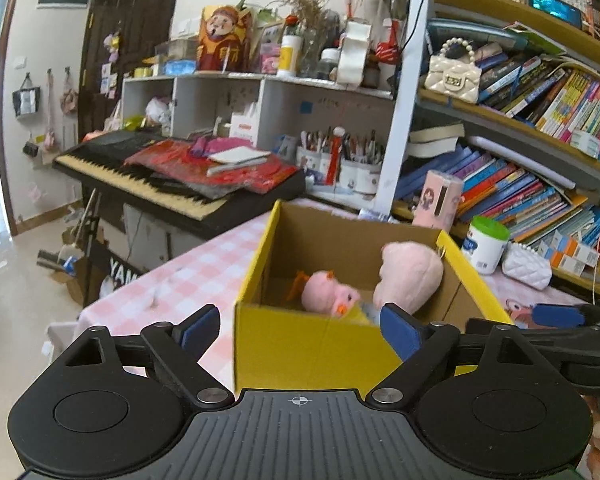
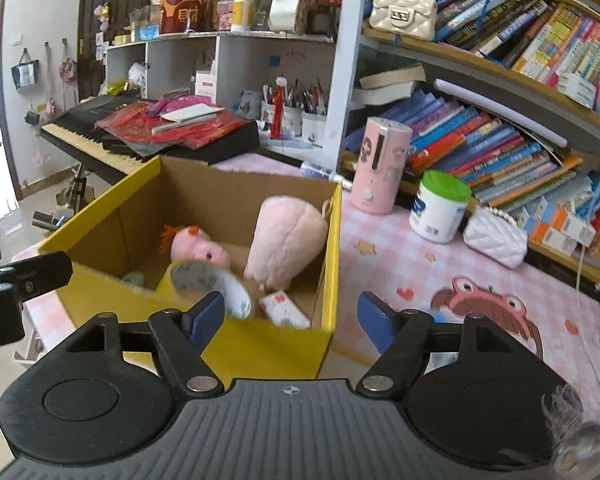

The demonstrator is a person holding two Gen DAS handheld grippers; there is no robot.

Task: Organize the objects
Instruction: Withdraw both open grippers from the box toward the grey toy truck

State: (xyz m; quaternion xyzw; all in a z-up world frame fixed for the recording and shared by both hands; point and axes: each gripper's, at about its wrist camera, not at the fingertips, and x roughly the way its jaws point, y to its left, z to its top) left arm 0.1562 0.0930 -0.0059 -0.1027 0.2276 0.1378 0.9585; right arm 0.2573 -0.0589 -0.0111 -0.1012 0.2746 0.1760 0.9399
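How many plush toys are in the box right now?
2. A small pink chick plush lies at the back left of the yellow box; a bigger pink plush leans on its right wall. More could be hidden under the other items.

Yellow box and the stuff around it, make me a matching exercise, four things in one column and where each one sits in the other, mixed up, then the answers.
Things:
1. pink plush toy
2. green-lidded jar
3. cream pearl-handled purse
4. red cloth

Places:
A. on the keyboard
B. inside the yellow box
C. on the upper bookshelf
D. on the pink tablecloth, right of the box

Pairs: 1-B, 2-D, 3-C, 4-A
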